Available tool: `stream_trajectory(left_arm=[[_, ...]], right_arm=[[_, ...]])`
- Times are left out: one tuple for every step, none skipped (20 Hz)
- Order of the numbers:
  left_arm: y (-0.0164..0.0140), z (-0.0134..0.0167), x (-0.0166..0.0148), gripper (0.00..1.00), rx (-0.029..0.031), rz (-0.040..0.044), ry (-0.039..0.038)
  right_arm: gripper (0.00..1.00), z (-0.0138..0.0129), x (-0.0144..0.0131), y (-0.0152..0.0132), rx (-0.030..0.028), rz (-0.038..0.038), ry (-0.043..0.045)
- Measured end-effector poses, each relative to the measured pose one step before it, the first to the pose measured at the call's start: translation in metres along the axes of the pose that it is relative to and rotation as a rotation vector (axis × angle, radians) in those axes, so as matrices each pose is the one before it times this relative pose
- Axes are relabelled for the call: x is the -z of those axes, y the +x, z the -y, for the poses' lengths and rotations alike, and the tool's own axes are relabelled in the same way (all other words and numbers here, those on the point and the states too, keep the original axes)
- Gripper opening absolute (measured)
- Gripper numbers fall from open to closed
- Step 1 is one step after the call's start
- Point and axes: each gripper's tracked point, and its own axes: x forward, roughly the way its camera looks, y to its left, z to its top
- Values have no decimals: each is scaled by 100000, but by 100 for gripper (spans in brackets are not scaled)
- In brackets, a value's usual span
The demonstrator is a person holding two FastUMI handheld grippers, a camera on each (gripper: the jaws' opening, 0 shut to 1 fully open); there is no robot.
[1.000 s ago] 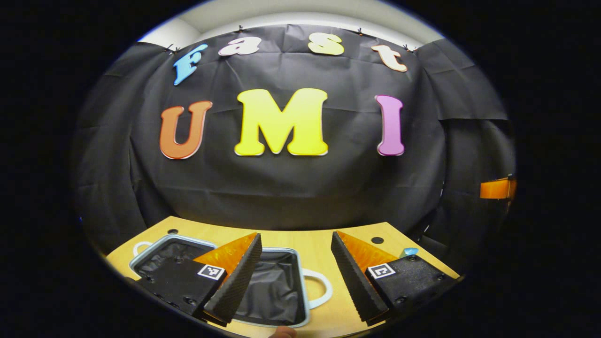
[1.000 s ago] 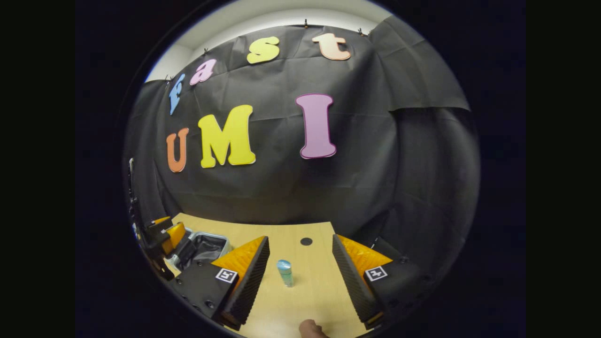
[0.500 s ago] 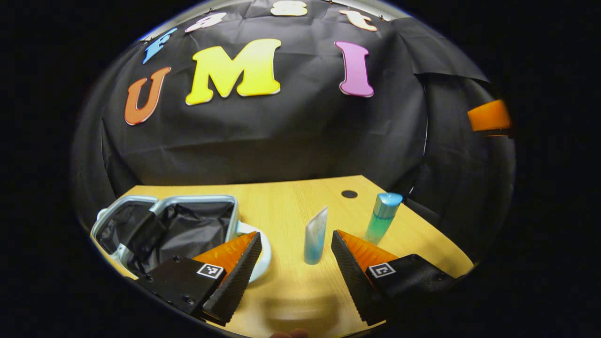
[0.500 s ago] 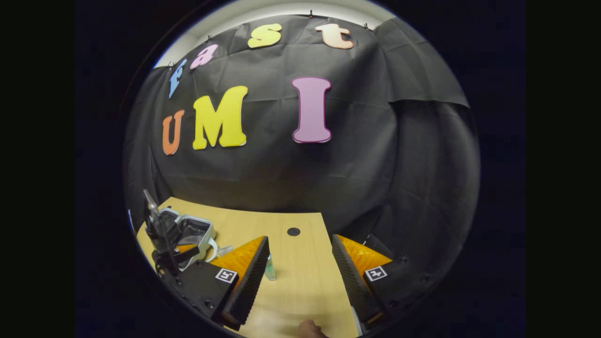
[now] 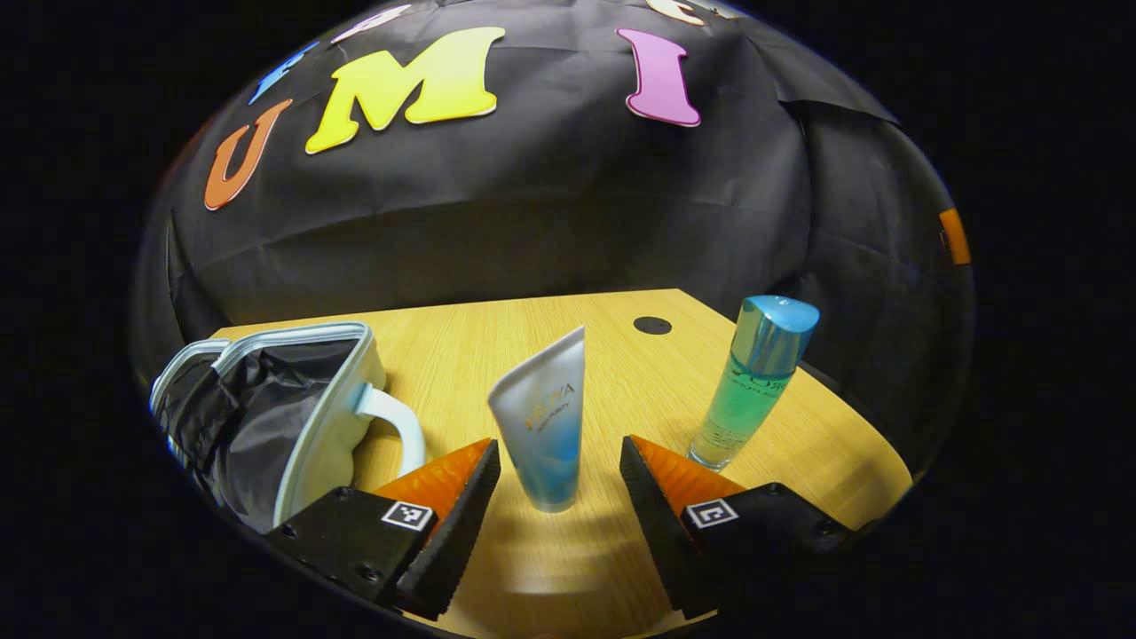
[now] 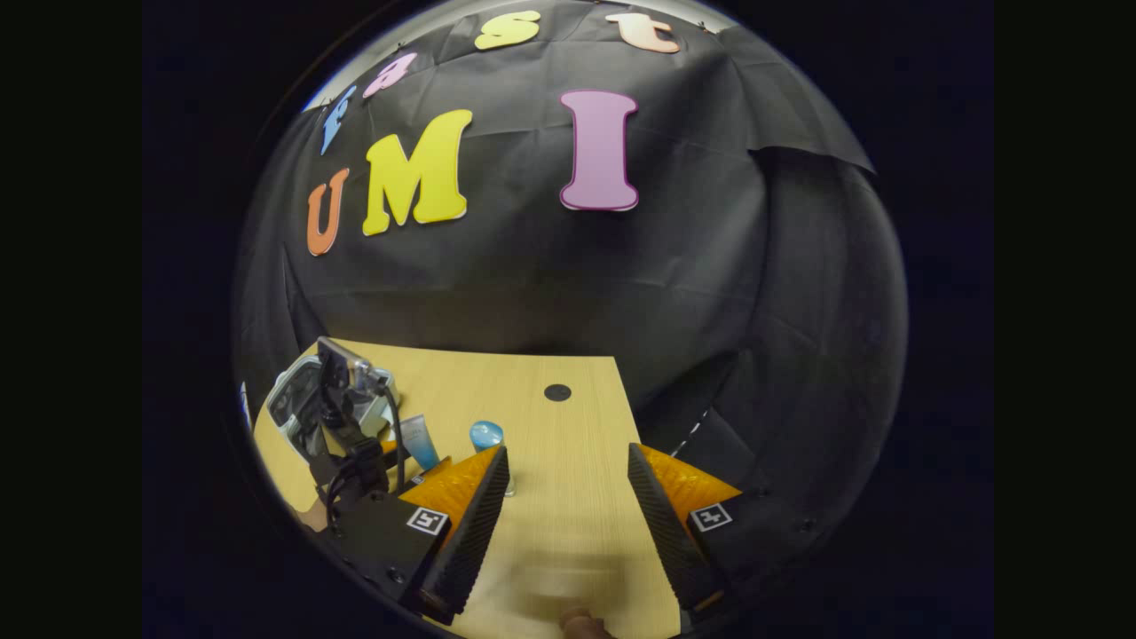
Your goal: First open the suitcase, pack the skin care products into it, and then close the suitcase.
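The left gripper (image 5: 559, 479) hangs low over the light wooden table (image 5: 621, 568) with its orange-backed fingers wide apart. A white-to-blue squeeze tube (image 5: 543, 422), standing on its cap, sits just ahead in the gap between them, touching neither. To that gripper's right and a little farther off stands a clear green bottle with a blue cap (image 5: 745, 382). To its left lies the pale grey suitcase with black lining (image 5: 266, 417), open, its white handle facing the tube.

The right gripper (image 6: 568, 506) also stands spread and empty, over bare table, with the bottle just beyond its left fingertip.

Opening looks done; packing appears to be starting with the tube. The next move probably calls for easing the left gripper forward, closing squarely on the tube's body, then lifting it left into the suitcase.
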Motion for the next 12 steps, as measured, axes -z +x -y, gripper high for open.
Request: stream_trajectory(left_arm=[[422,-28,365,86,-364,-1517,241],[443,211,241,81,706,-1160,-394],[191,133,95,77,154,-495,-299],[406,11,88,69,-18,-1017,-238],[69,-53,-136,64,-329,13,-482],[-42,183,12,53,1158,-48,-1539],[-123,220,-63,46,881,-340,-1192],[-162,305,92,45,1064,-1024,-977],[-414,201,-164,45,734,-354,-334],[-661,185,-442,44,680,173,-248],[-932,-90,-546,44,-331,929,407],[-951,18,-575,44,197,878,-124]], right_arm=[[80,103,388,243,-11,-1084,165],[80,32,321,325,-116,-887,176],[80,40,248,190,-56,-728,80],[80,96,221,125,-66,-551,-13],[80,1,218,-7,-303,-408,-93],[80,-65,144,165,-740,-258,-251],[80,-67,229,243,-426,-147,-570],[80,-112,208,231,-504,-168,-531],[80,-149,216,191,-1015,-39,-260],[80,-410,124,450,-1451,-113,-129],[80,-527,273,537,-1891,-103,-285],[80,-649,247,659,-2197,-582,-536]])
